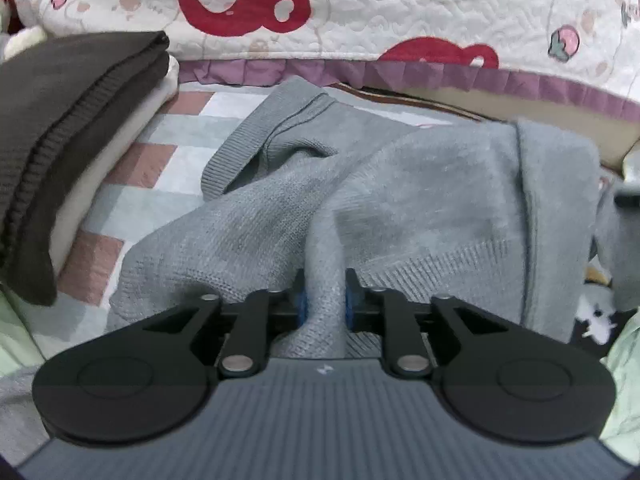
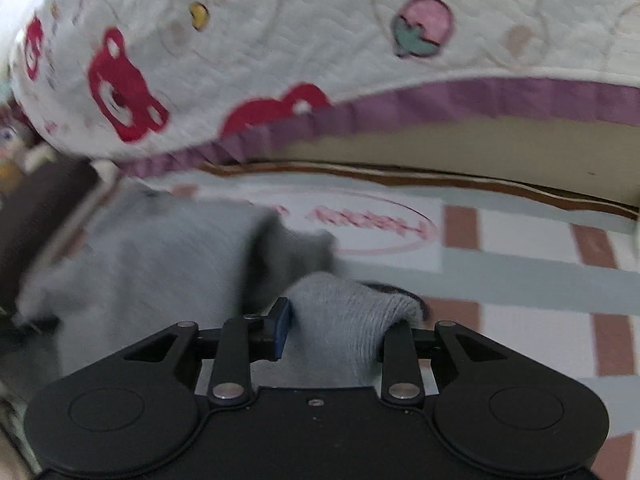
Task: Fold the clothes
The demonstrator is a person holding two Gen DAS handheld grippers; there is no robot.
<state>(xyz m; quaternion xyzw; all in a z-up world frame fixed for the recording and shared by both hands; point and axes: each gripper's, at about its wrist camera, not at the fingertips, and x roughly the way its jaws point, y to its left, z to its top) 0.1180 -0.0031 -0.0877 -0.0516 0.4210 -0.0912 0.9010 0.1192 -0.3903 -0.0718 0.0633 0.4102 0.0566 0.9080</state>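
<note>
pink, white and pale-blue checked floor mat point(image 1: 160, 168) below a white quilted bedspread with red bears point(image 1: 360, 4). grey knitted sweater point(image 1: 420, 184) crumpled on the mat, one ridge clenched in the left gripper point(image 1: 323, 304), another bunched fold point(image 2: 352, 312) clasped by the right gripper point(image 2: 344, 334). folded dark brown knit on cream cloth point(image 1: 60, 128) stacked just left of the sweater.

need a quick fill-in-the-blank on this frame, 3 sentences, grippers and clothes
1. The left gripper is shut on a fold of the ____ knit sweater.
2. The folded dark brown garment lies on top of a ____ one.
3. The right gripper holds the same sweater above a ____ sheet.

Missing words: grey; cream; checked
</note>
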